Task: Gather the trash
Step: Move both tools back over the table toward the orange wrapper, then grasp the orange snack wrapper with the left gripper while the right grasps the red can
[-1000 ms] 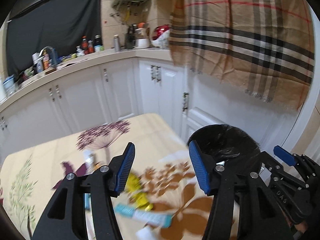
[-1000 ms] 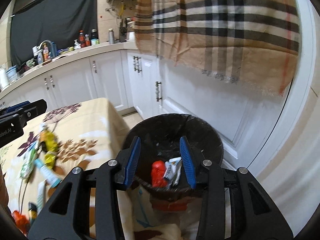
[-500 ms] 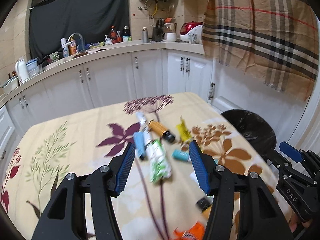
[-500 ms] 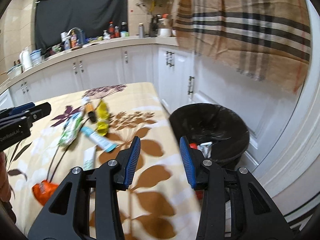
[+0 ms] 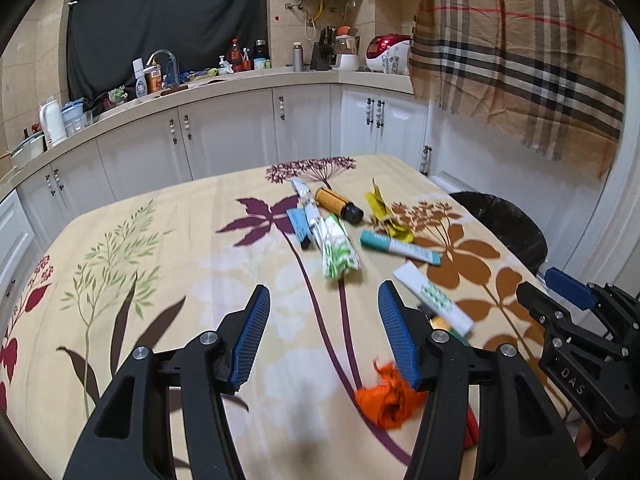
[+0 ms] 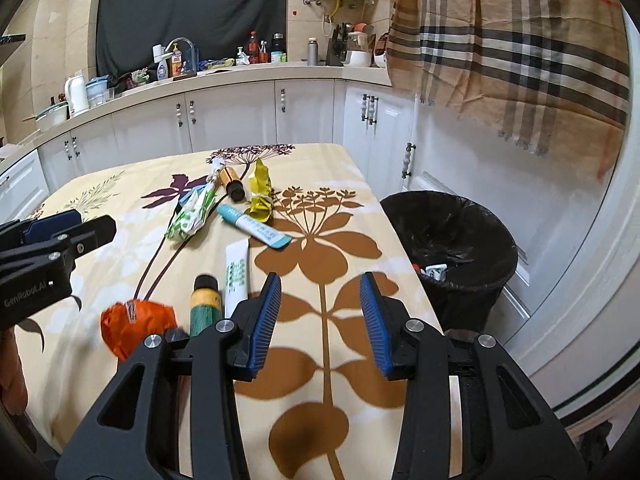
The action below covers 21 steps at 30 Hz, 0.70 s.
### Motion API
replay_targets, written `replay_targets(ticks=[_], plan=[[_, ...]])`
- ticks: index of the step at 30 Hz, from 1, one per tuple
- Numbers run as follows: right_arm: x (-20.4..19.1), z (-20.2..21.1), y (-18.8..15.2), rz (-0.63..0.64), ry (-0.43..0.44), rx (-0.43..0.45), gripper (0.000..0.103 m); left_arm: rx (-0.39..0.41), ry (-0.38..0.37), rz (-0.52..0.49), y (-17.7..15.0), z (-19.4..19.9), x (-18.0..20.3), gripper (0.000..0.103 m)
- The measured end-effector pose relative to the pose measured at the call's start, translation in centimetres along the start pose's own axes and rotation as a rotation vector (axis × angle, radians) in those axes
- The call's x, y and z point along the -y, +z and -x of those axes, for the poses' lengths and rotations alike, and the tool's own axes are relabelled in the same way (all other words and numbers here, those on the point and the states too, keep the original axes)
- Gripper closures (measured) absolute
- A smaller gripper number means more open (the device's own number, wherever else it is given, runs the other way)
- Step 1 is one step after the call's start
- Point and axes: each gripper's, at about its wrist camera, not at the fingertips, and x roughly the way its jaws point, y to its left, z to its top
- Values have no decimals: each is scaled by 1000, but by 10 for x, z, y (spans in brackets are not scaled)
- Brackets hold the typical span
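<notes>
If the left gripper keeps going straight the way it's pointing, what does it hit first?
Probably bare tablecloth: the left gripper is open and empty, angled down at it. The green-and-white packet lies farther along, slightly right; depth is uncertain.

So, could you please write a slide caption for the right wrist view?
Open right gripper above floral tablecloth, littered wrappers and tubes left, lined bin right.

Two markings readable. Lower right of the left wrist view: white letters "DAS" on the black body of the right gripper (image 5: 570, 294). Left edge of the right wrist view: grey lettering "GenRobot.AI" on the black body of the left gripper (image 6: 86, 224). Print on the tubes, packets and countertop bottles too small or blurred to make out.
</notes>
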Motion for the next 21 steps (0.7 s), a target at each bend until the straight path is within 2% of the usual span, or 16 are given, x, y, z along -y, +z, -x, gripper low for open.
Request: replay_targets(ticks=[12, 18, 20, 21], plan=[[17, 17, -23, -32, -46, -13, 63, -32, -50, -44, -29, 3, 18, 43], [20, 21, -27, -38, -49, -13, 63, -47, -77, -69, -36, -9, 27, 43], [19, 22, -27, -35, -47, -14, 63, -40, -89, -69, -37, -10, 26, 45], [18, 22, -27, -34, -46, -14, 63, -38, -96, -71, -37, -10, 27, 50]])
